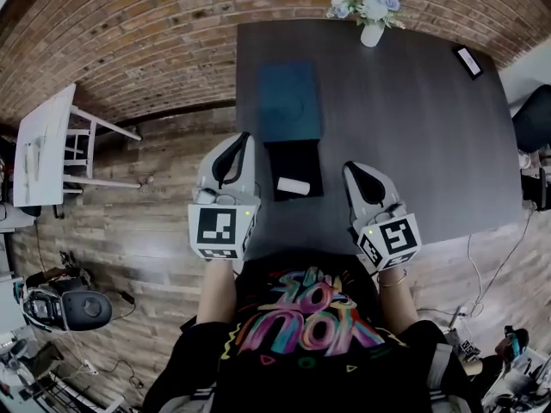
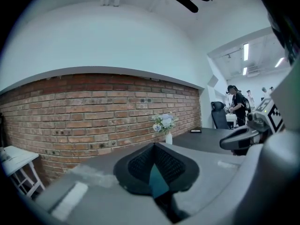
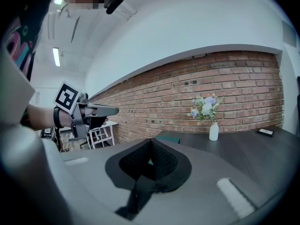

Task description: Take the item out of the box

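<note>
On the dark table lies an open black box with a small white item in its near end. Just beyond it lies a teal lid. My left gripper hovers at the box's left side, near the table's left edge, shut with nothing held; in the left gripper view its pads meet. My right gripper hangs to the right of the box, also shut and empty, and its pads are pressed together in the right gripper view.
A white vase of flowers and a phone sit at the table's far end. A white side table stands on the wooden floor to the left, and a dark chair at the right. People stand in the background.
</note>
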### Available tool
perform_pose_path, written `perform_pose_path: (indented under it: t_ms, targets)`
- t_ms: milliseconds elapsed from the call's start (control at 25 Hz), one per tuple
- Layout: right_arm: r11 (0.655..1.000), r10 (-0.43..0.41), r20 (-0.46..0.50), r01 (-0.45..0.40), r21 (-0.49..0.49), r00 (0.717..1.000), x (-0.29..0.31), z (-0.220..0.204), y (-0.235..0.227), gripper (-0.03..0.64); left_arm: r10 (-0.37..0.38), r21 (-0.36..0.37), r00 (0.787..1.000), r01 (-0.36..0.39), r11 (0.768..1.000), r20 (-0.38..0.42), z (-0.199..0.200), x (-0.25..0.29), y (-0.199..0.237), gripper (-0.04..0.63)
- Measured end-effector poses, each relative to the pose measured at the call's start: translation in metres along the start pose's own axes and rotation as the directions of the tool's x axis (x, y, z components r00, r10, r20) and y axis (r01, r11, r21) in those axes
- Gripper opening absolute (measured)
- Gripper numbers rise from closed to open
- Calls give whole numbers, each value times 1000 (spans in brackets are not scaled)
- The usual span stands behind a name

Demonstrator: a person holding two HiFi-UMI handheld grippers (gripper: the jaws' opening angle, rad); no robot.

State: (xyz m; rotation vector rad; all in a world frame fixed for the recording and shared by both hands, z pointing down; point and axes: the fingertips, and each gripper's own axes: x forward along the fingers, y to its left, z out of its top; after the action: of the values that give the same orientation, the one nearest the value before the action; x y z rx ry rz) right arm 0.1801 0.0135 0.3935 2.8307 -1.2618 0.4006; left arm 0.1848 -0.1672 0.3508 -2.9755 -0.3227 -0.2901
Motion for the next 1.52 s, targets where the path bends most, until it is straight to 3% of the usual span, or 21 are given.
perform_pose_path:
  t_ms: [480,800,1120,1320,1520]
  targets:
    - [999,23,-22,-22,26,1000,-6,-5,1,0,-7,-28,1000,6,1000,-29,-5,6,-9,1]
    - [999,29,-20,-29,35,999,-12,-9,-4,0,-101,-31,992,99,995,-72,-18,10,-34,1]
    - [998,35,-22,-34,43,999,-9,-11,-3,0,-179,-30,978,177,984,-105,-30,13,-49,67]
    - [999,24,-26,-23,47,999,-11,-14,-4,0,-241,-11,959,242,970,-147,-45,15,-63,107]
    - [998,27,-37,-25,52,999,-13,-18,-1,0,-312,-5,927,318,948,-210,-66,18,-79,146]
